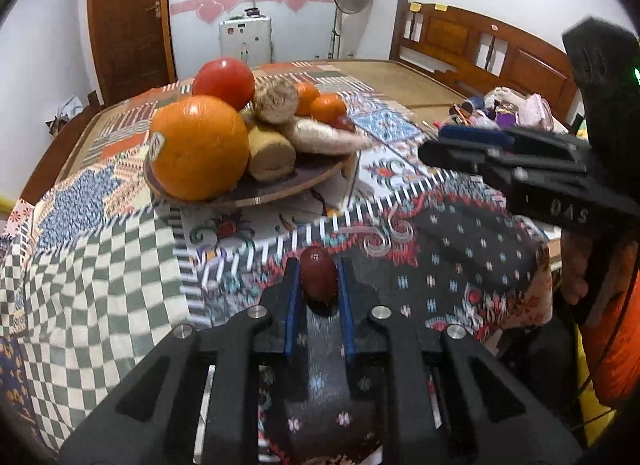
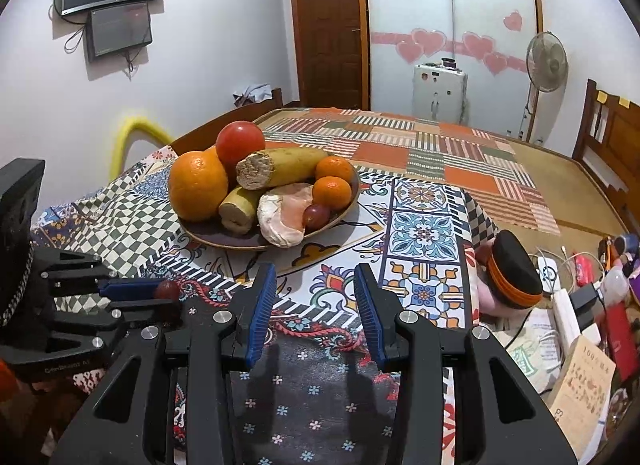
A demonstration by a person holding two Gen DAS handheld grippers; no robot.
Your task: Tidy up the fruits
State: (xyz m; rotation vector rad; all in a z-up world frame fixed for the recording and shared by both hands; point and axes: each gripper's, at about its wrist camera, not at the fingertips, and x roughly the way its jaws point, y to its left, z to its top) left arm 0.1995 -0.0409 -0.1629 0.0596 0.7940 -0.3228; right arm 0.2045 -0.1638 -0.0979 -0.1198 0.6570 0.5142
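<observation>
- The small dark red fruit [image 1: 318,279] is sitting squeezed between the left tool's [image 1: 318,285] blue pads, just above the bed's patterned cover [image 1: 460,249].
- It is probably going to the piled plate [image 1: 280,193] nearby.
- The right tool [image 2: 316,305] is waiting open, holding nothing.

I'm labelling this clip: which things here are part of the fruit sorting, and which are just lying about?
Part of the job:
- dark red fruit in the left claw
- plate of fruit
- big orange
- open right claw

Lying about:
- fan
- black-and-orange cap
- booklet
</observation>
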